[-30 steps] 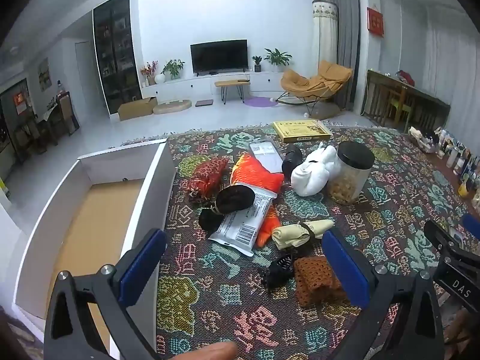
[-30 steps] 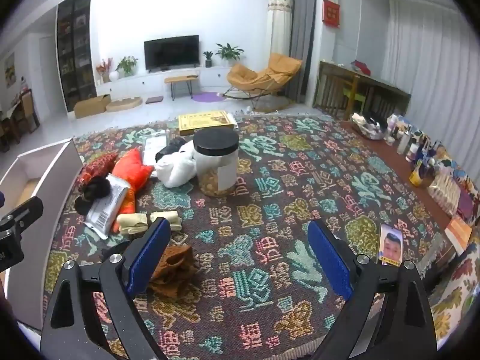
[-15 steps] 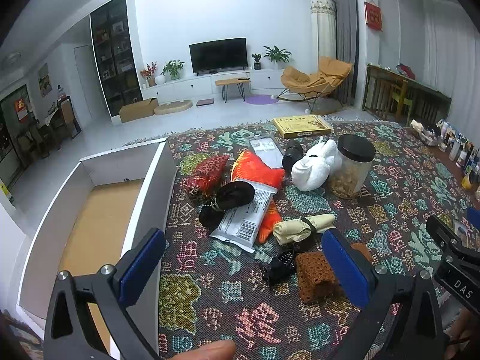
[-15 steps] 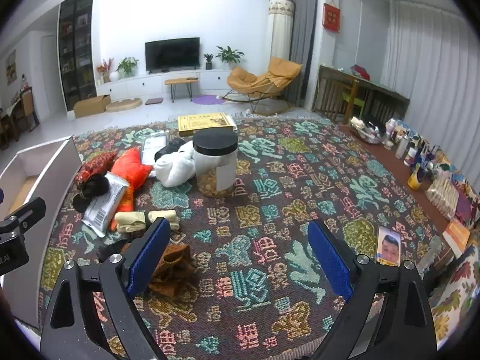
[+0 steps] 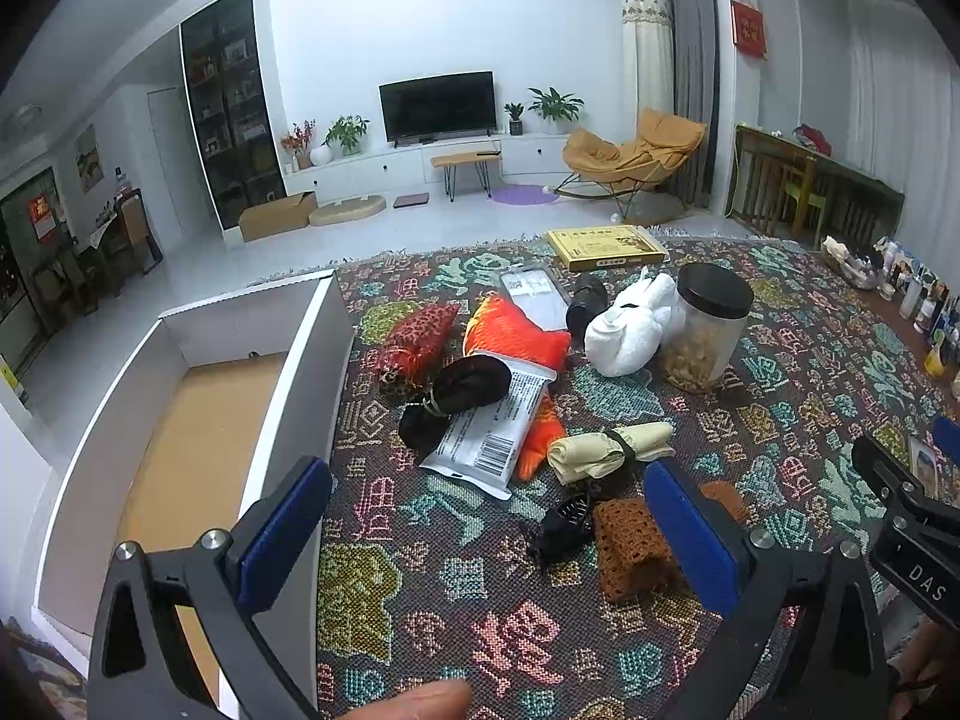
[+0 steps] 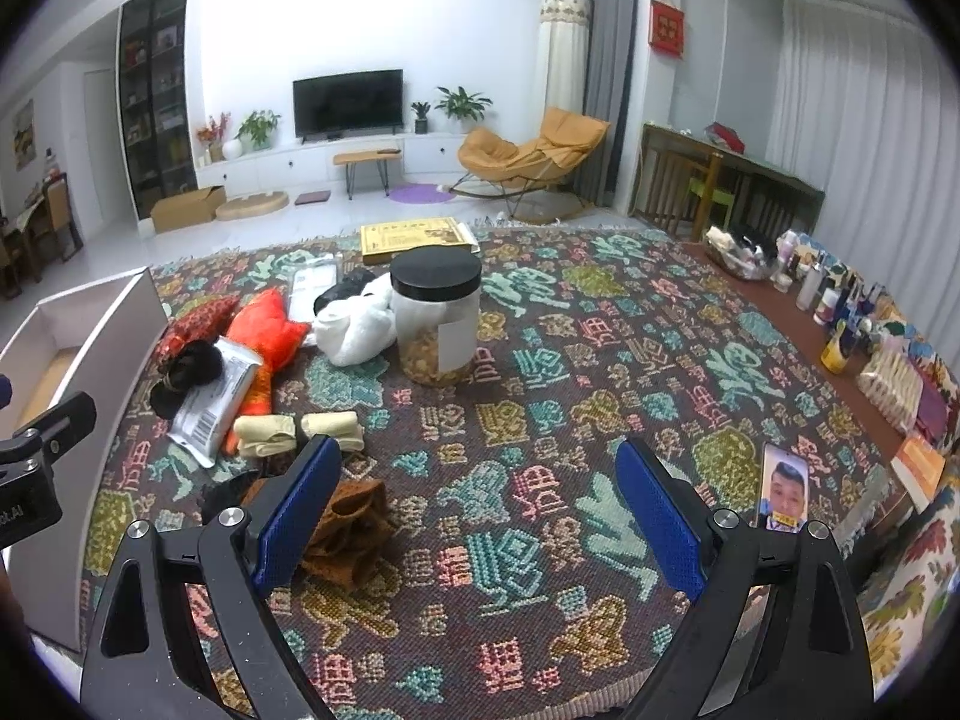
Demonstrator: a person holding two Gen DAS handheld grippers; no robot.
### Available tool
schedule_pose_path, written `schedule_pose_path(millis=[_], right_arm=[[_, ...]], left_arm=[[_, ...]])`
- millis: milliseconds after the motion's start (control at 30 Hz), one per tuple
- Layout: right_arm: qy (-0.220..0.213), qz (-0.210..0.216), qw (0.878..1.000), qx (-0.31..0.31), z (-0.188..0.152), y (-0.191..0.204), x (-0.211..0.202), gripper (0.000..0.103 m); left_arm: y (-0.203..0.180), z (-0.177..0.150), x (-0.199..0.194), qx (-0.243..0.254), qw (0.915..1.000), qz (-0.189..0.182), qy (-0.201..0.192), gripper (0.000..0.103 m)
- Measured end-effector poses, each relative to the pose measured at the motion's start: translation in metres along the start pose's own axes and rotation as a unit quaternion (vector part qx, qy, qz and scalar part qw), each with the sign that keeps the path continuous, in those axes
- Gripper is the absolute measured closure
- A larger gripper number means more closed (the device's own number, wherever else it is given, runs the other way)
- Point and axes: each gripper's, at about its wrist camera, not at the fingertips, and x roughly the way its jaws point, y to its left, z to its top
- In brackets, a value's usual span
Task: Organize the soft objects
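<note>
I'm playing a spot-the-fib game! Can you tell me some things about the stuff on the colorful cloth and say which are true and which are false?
1. The jar has a black lid. True.
2. The white box is full of toys. False: only its bare brown bottom shows.
3. The left gripper is open and holds nothing. True.
4. The cream roll stands upright. False: it lies on its side with a dark band around its middle.
5. The barcode packet lies partly on the orange cushion. True.
6. The right gripper squeezes the brown knit piece. False: it is open, touching nothing.
</note>
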Motion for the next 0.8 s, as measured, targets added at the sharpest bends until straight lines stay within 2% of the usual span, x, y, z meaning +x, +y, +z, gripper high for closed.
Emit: schedule_pose_path(millis=[800], right_arm=[[0.014,0.012,1.0,0.0,-0.0066,0.0032,0.0032,0.009]], left_arm=[[-0.0027,-0.0006,0.0005,0.008,1.0,0.004,0.002,0.0]])
